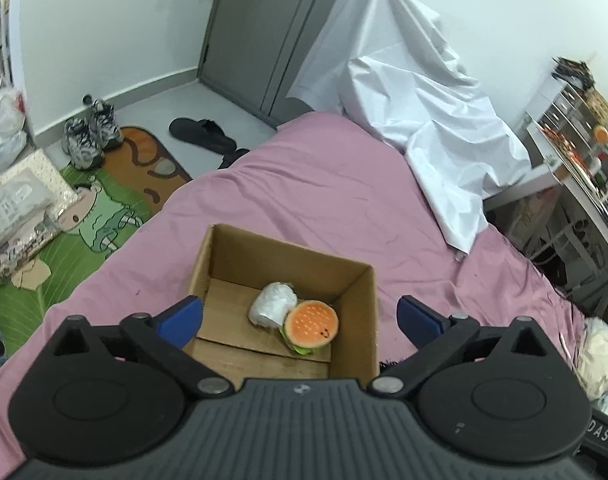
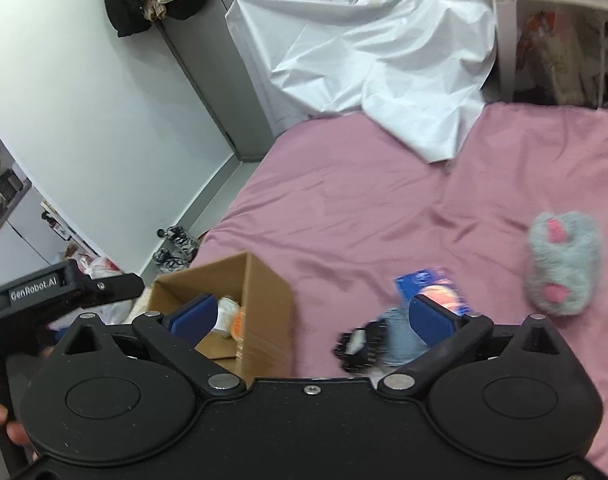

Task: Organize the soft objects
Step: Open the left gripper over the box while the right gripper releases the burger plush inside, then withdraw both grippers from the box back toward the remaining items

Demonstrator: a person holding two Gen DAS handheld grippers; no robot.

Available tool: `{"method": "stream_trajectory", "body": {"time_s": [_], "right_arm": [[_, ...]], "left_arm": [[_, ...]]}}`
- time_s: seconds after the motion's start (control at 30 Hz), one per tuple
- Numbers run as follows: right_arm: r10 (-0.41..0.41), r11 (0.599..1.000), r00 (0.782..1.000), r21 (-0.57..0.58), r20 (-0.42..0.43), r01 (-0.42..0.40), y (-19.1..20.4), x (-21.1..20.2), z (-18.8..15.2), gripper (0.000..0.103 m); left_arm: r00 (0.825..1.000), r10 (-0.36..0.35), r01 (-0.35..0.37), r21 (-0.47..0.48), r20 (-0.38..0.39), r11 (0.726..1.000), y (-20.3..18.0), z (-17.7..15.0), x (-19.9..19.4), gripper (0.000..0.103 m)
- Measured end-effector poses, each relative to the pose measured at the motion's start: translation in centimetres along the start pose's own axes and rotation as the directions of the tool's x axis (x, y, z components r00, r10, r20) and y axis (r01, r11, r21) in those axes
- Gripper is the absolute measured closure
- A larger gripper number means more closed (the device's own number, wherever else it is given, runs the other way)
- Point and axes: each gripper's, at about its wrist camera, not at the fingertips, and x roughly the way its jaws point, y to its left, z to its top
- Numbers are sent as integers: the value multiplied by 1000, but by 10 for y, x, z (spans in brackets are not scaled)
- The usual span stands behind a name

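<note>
An open cardboard box stands on the pink bed sheet. Inside it lie a white rolled soft item and an orange burger plush. My left gripper is open and empty, just above the box. In the right wrist view the box is at lower left. My right gripper is open and empty above the bed. A grey fluffy toy with pink patches lies to its right. A blue packet and a black-and-blue soft item lie near its right finger.
A white sheet drapes over something at the bed's far end. Shoes, a slipper and a cartoon floor mat lie on the floor to the left. A cluttered shelf unit stands at the right.
</note>
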Motion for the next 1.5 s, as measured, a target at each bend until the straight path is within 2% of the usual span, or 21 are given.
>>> {"method": "stream_trajectory", "body": {"time_s": [0.13,0.3,0.53,0.77,1.0,1.13,1.23,1.33,1.43,1.5], "right_arm": [[-30,997,999,-69,27,32,-5,-18,-5,0],[-35,998,999,-58,32,37,-21,-34,-11,0],[-53,999,997,-9,64,54,-46,-57,-18,0],[-72,996,996,53,60,69,-69,-66,-22,0],[-24,998,999,56,26,22,-82,-65,-28,0],[3,997,1000,73,25,-5,-93,-61,-31,0],[19,996,999,87,32,-21,-102,-57,-33,0],[42,995,998,88,48,-46,-108,-52,-34,0],[62,995,996,80,57,-67,-114,-46,-34,0],[82,992,994,86,65,-88,-118,-42,-35,0]], "left_arm": [[1000,-3,2,41,18,999,-14,-9,-8,0],[998,1,-6,83,60,997,-29,-21,-19,0],[997,-15,5,127,78,992,-49,-34,-26,0],[1000,-11,10,182,5,983,-73,-42,-24,0],[994,-2,27,227,-110,974,-93,-54,-12,0],[992,10,23,270,-122,963,-104,-61,-7,0],[990,-7,46,277,-137,960,-108,-64,-3,1],[991,18,22,301,-130,953,-114,-69,1,1],[988,31,18,309,-153,951,-120,-74,10,1],[988,62,-17,309,-138,951,-120,-77,13,1]]}}
